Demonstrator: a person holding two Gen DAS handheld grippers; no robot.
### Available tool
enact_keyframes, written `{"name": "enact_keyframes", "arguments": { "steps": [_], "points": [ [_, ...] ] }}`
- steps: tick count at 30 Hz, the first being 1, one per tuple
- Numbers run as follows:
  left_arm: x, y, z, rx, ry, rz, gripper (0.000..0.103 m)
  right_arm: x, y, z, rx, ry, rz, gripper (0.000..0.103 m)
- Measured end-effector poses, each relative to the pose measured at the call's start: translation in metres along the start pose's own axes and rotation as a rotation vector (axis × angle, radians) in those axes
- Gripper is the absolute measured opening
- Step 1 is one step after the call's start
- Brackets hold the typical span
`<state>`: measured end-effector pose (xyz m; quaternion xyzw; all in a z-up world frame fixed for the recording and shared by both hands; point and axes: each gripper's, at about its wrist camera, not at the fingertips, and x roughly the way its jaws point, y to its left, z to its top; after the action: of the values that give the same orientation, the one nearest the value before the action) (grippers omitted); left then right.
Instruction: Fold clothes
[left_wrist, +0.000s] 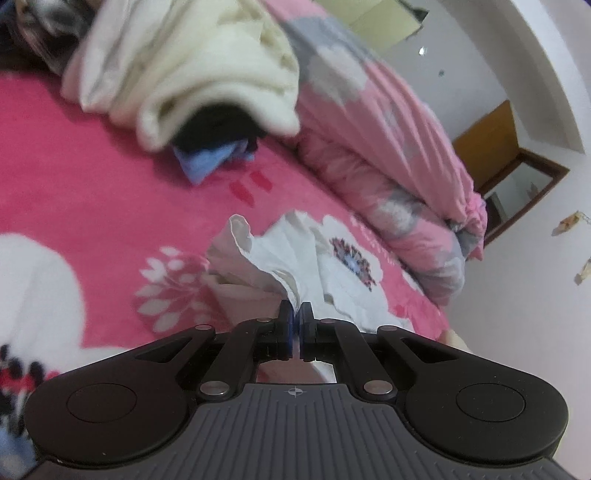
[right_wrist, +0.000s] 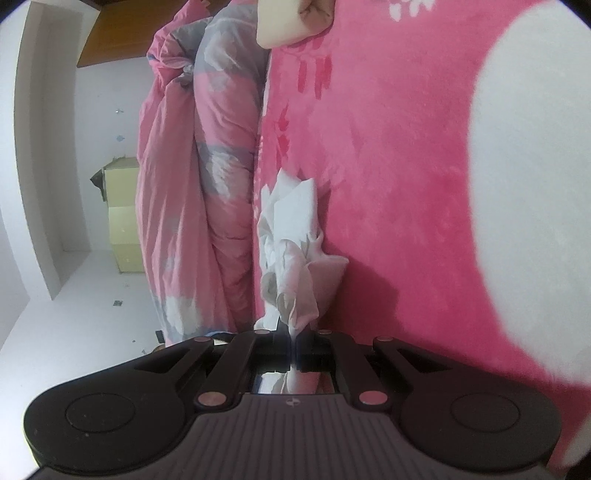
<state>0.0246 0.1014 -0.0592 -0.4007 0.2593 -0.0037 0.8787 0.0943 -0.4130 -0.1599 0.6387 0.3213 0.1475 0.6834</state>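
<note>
Currently mid-fold: left gripper (left_wrist: 296, 314) and right gripper (right_wrist: 294, 338) each clamped on the white garment (left_wrist: 291, 254), bunched over the pink bed (left_wrist: 110, 184). Next, probably spread it flat, grips kept.

- Left wrist view: the garment (left_wrist: 280, 254) lies on the blanket (left_wrist: 110, 184), running from the gripper (left_wrist: 296, 317) toward 12 o'clock.
- A pile of clothes (left_wrist: 192, 74) sits on the blanket at 11 o'clock, well apart from the garment.
- The quilt (left_wrist: 388, 147) lies bunched along the blanket's edge from 12 to 3 o'clock (the wall (left_wrist: 517, 295) behind it).
- Right wrist view: the garment (right_wrist: 291, 236) lies just beside the quilt (right_wrist: 192, 184), which is at 10 o'clock.
</note>
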Motion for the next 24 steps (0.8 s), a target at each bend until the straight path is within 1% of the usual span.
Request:
{"name": "enact_keyframes", "arguments": {
  "steps": [1,2,3,4,5,7,8,9,10,11,12,13,14,15,16,17,18,19,22,24],
  "points": [
    [0.004,0.004,0.001,-0.016,0.022,0.005,0.002,0.001,-0.002,0.001,0.007,0.003,0.0,0.003],
    [0.009,0.008,0.001,-0.033,0.043,0.009,0.008,0.002,-0.004,0.001,0.013,0.007,-0.001,0.004],
    [0.01,0.014,0.0,-0.057,0.052,0.017,0.019,0.003,-0.006,0.002,0.019,0.009,-0.002,0.004],
    [0.01,0.019,-0.001,-0.08,0.061,0.025,0.025,0.004,-0.008,0.002,0.024,0.011,-0.004,0.004],
    [0.011,0.025,-0.002,-0.103,0.069,0.032,0.035,0.003,-0.01,0.002,0.025,0.014,-0.003,0.005],
    [0.012,0.035,-0.003,-0.145,0.085,0.033,0.044,0.002,-0.01,0.002,0.019,0.021,-0.005,0.006],
    [0.014,0.037,-0.004,-0.158,0.098,0.034,0.053,0.002,-0.01,0.002,0.015,0.025,-0.008,0.01],
    [0.017,0.039,-0.004,-0.171,0.107,0.037,0.056,0.004,-0.009,0.002,0.008,0.031,-0.015,0.016],
    [0.021,0.041,-0.004,-0.184,0.115,0.04,0.056,0.006,-0.007,0.002,0.0,0.036,-0.023,0.019],
    [0.024,0.041,-0.003,-0.189,0.105,0.037,0.056,0.008,-0.006,0.003,-0.007,0.04,-0.03,0.027],
    [0.028,0.039,-0.002,-0.183,0.09,0.034,0.056,0.011,-0.004,0.004,-0.012,0.042,-0.035,0.03],
    [0.033,0.037,0.0,-0.177,0.075,0.03,0.056,0.014,-0.003,0.005,-0.016,0.042,-0.04,0.03],
    [0.038,0.036,0.0,-0.171,0.061,0.026,0.052,0.018,-0.001,0.005,-0.022,0.043,-0.045,0.03],
    [0.043,0.035,0.001,-0.164,0.046,0.022,0.037,0.021,0.0,0.006,-0.027,0.041,-0.048,0.03],
    [0.048,0.032,0.001,-0.142,0.023,0.034,0.022,0.024,0.001,0.006,-0.033,0.036,-0.047,0.03],
    [0.048,0.03,0.0,-0.137,0.018,0.049,0.002,0.026,0.002,0.005,-0.037,0.03,-0.046,0.025],
    [0.048,0.029,-0.001,-0.132,0.012,0.063,0.002,0.025,0.002,0.003,-0.038,0.023,-0.046,0.01],
    [0.048,0.027,-0.002,-0.127,0.005,0.077,0.001,0.024,0.003,0.002,-0.038,0.016,-0.045,0.005],
    [0.022,0.015,-0.004,-0.084,-0.049,0.058,0.0,0.02,0.004,-0.003,-0.041,-0.002,-0.041,0.002],
    [0.005,0.007,-0.004,-0.054,-0.061,0.059,0.0,0.012,0.007,-0.008,-0.055,0.0,-0.027,0.002]
  ]
}}
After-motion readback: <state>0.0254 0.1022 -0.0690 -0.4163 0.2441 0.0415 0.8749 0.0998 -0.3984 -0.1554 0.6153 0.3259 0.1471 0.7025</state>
